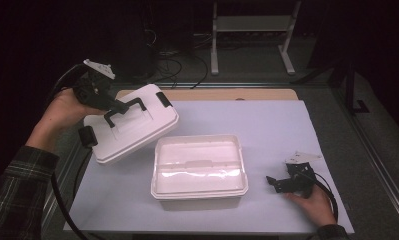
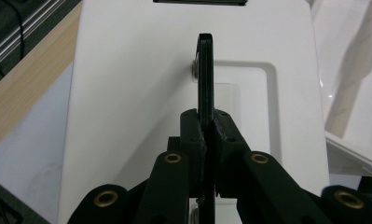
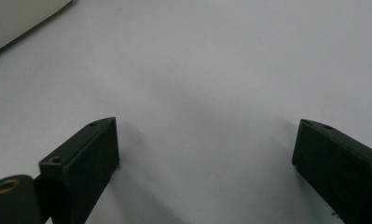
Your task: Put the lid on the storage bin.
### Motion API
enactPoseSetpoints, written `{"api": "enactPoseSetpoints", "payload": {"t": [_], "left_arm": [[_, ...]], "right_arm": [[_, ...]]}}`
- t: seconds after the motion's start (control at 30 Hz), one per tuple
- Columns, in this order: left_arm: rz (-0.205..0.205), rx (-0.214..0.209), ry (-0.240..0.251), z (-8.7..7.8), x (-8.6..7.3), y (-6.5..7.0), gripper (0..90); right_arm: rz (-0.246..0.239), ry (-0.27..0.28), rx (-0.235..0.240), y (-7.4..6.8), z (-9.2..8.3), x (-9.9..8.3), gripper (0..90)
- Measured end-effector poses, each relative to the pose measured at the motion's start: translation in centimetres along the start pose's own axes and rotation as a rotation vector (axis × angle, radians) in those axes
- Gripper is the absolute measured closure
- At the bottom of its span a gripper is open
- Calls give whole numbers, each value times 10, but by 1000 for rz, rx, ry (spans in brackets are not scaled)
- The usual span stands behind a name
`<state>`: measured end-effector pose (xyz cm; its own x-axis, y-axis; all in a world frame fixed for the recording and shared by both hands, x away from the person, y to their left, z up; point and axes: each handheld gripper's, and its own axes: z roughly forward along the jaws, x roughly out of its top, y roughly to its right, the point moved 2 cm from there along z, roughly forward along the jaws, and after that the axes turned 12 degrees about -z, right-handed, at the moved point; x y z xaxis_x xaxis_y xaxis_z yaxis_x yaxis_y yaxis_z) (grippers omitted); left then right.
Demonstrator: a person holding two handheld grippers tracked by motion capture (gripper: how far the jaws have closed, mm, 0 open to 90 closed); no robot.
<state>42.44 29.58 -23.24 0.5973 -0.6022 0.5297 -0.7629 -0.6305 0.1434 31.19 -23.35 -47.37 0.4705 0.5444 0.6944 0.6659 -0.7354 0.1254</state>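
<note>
A white box lid [image 1: 137,127] hangs tilted in the air at the left, above the table. My left gripper [image 1: 118,106] is shut on its black handle [image 1: 132,105]. In the left gripper view the jaws pinch the thin black handle [image 2: 205,79] edge-on, with the white lid [image 2: 127,102] beneath. The open white box [image 1: 199,167] stands in the middle of the table, its inside bare. At the right my right gripper [image 1: 273,183] rests on the white table sheet, open with nothing between its fingers [image 3: 86,163].
Black latches [image 1: 163,99] sit at the lid's ends. A white sheet [image 1: 267,125] covers the table, with a wooden strip [image 1: 227,94] at its far edge. Metal rails [image 1: 372,150] run along the right side. A corner of the box [image 3: 16,18] lies ahead of the right gripper.
</note>
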Motion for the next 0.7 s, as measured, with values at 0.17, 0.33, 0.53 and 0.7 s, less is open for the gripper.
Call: {"api": "enactPoseSetpoints", "payload": {"t": [0.17, 0.33, 0.53, 0.7], "left_arm": [[57, -34, 0, 2, 9, 22, 841], [105, -53, -15, 11, 19, 40, 841], [151, -87, -20, 22, 28, 64, 840], [197, -124, -30, 32, 37, 82, 840]], "right_arm": [[1, 0, 0, 0, 0, 0, 65], [-3, 2, -2, 0, 0, 0, 65], [-1, 1, -1, 0, 0, 0, 64], [-1, 1, -1, 0, 0, 0, 65]]}}
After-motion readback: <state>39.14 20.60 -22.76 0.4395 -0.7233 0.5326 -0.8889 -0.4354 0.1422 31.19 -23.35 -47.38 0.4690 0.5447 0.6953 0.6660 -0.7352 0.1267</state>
